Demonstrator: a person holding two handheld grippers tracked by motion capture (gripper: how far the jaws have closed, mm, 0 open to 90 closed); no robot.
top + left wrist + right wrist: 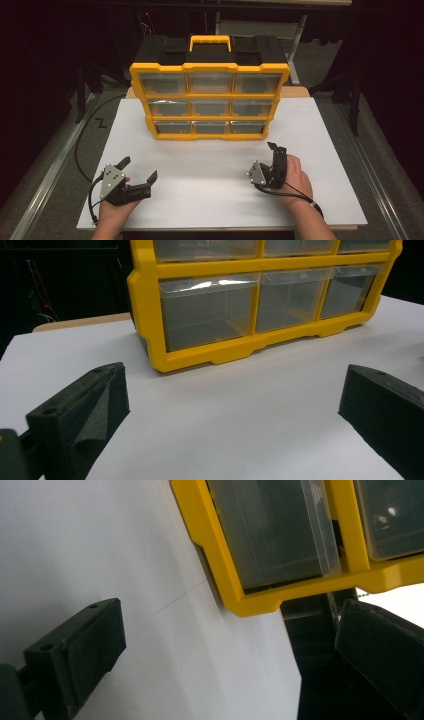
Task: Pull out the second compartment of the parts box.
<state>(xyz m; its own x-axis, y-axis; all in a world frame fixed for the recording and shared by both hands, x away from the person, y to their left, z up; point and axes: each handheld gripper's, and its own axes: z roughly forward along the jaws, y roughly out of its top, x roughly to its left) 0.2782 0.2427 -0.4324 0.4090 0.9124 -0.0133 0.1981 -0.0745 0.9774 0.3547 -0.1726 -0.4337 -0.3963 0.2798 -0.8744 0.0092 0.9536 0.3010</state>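
A yellow-and-black drawer organizer with a yellow handle and three rows of clear drawers stands at the back middle of the white tabletop. All drawers look closed. My left gripper rests at the front left, held by a hand, open and holding nothing. In the left gripper view the gripper faces the organizer's bottom left drawer. My right gripper sits front right, rolled on its side, near the organizer's lower right corner. In the right gripper view the gripper is open and the organizer's frame appears tilted.
A black cable loops off the table's left edge. Metal rails run along both sides below the table. Dark stands and a table leg are behind the organizer. Bare white surface lies between the grippers and the organizer.
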